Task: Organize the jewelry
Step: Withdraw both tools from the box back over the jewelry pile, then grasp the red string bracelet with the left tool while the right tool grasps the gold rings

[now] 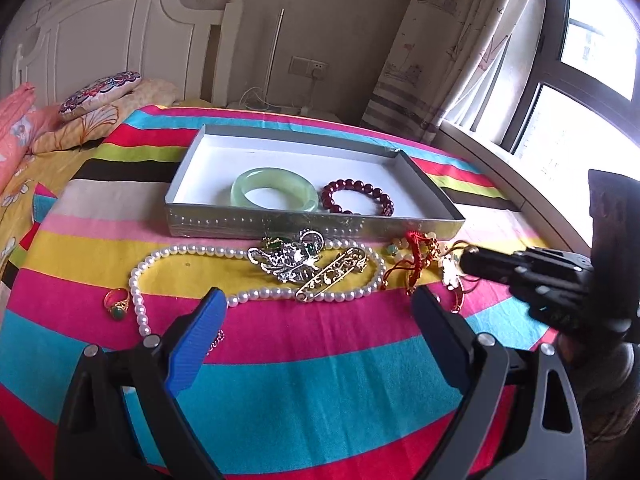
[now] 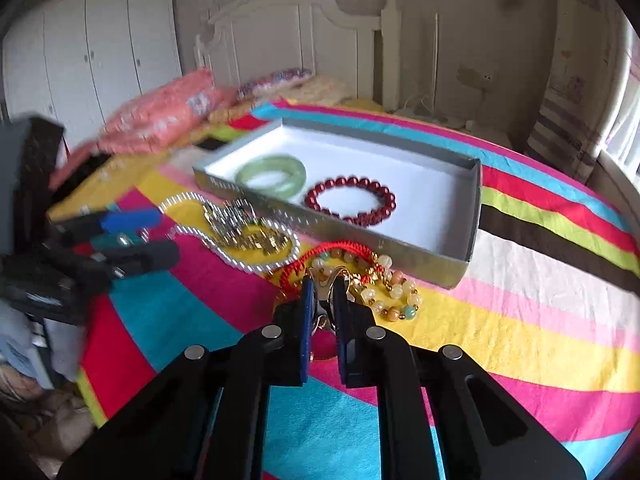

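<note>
A silver box point(image 1: 280, 227) point(image 2: 472, 208) with a white floor holds a green jade bangle point(image 1: 275, 189) point(image 2: 271, 175) and a dark red bead bracelet point(image 1: 357, 197) point(image 2: 351, 205). In front of it lie a pearl necklace point(image 1: 256, 292) point(image 2: 256, 266), a silver brooch point(image 1: 288, 260), a gold pin point(image 1: 332, 274), a gold ring with a green stone point(image 1: 117, 304) and a red cord tangle point(image 1: 416, 256) point(image 2: 320, 252) with a pale bead bracelet point(image 2: 396, 292). My left gripper point(image 1: 320, 300) is open above the pearls. My right gripper point(image 2: 323, 286) point(image 1: 466, 264) is shut on a small silver-and-gold trinket point(image 2: 326, 280) in the tangle.
All of it lies on a bright striped cloth point(image 1: 304, 380) over a bed. Pillows point(image 1: 100, 92) and a white headboard point(image 1: 120, 28) stand behind. A window sill point(image 1: 520, 184) and a curtain point(image 1: 452, 48) are to the right.
</note>
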Available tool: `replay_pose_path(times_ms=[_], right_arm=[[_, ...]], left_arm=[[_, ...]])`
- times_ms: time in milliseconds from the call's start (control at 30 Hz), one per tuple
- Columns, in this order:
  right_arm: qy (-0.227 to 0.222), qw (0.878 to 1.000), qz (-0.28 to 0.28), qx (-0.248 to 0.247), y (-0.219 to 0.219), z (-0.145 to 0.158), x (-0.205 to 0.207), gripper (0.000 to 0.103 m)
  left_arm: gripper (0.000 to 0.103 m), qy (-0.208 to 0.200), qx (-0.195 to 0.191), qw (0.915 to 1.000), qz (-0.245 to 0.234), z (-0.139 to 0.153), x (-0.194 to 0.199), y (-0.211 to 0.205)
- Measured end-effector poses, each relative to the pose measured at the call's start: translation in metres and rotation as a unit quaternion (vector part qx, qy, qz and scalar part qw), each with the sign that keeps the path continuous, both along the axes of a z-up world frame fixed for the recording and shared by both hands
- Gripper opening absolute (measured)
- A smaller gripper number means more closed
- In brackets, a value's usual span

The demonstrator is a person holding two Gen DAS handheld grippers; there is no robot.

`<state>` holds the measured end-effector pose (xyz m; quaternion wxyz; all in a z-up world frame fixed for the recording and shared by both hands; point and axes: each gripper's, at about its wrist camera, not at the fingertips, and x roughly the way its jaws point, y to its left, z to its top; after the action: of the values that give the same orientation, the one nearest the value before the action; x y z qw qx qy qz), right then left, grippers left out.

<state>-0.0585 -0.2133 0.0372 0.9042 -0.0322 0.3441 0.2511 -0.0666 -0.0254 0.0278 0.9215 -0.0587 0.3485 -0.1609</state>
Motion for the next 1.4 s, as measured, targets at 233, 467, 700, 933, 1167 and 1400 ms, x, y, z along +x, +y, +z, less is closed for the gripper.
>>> replay_pose_path(times_ms=[233,467,700,933,1167,1400], right_arm=[[0.01,0.988,-0.036,0.149,-0.064,0.009,-0.012,0.011],[0.005,0.98,-0.062,0.186,-0.084,0.009,-0.014,0.011],[-0.002,0.979,-0.068,0.191,-0.087,0.008,-0.015,0.011],[-0.008,0.979,-0.07,0.192,-0.087,0.007,-0.016,0.011],[-0.012,0.981,-0.068,0.184,-0.085,0.007,-0.016,0.011],[-0.01,0.981,-0.068,0.18,-0.083,0.007,-0.016,0.011]], left_arm=[[0.093,-0.013,0.045,0.9987,-0.019,0.006,-0.004,-0.023],[0.079,-0.002,0.057,0.9957,-0.072,0.012,0.014,-0.071],[0.061,0.024,0.075,0.9925,-0.093,-0.001,0.046,-0.103],[0.004,-0.01,0.077,0.9917,-0.102,0.0,0.041,-0.109],[0.004,-0.053,0.066,0.9924,-0.089,0.038,0.022,-0.09],[0.004,-0.057,0.046,0.9943,-0.078,0.051,0.018,-0.069]])
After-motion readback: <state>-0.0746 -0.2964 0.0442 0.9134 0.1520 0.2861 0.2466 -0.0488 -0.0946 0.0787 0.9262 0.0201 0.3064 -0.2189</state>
